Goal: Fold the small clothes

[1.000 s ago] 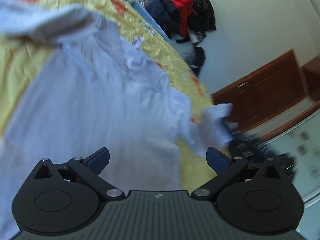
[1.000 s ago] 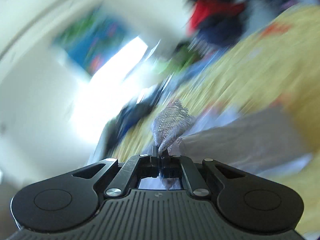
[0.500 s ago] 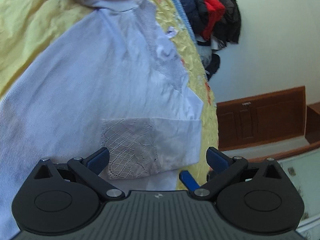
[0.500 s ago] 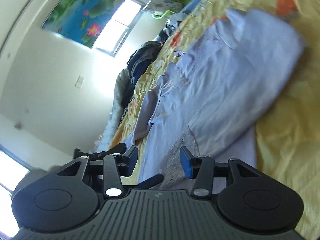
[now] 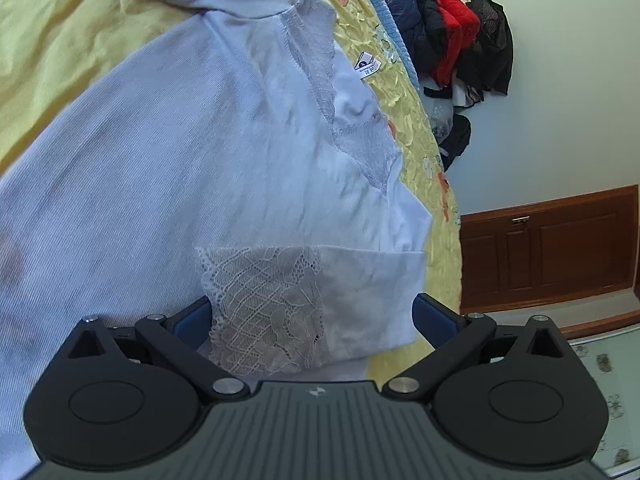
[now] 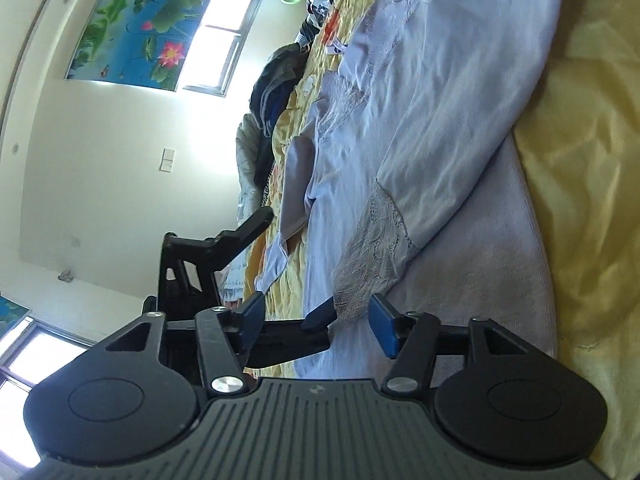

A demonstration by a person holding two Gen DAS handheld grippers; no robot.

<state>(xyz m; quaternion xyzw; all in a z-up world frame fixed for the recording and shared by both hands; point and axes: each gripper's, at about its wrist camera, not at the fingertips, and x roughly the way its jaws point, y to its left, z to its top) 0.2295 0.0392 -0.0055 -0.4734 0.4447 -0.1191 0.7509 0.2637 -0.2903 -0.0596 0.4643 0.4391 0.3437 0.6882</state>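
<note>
A pale lilac top (image 5: 168, 168) is spread flat on the yellow bedsheet (image 5: 60, 40), its lace cuff (image 5: 260, 304) folded across the body. The left gripper (image 5: 312, 316) is held wide open over the cuff, nothing gripped. The right gripper (image 6: 316, 320) is also opened wide, empty. Bare sheet is seen at 3 o'clock (image 6: 592, 160).

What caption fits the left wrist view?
Open left claw over the lace cuff of a folded-in sleeve on a pale lavender top.
</note>
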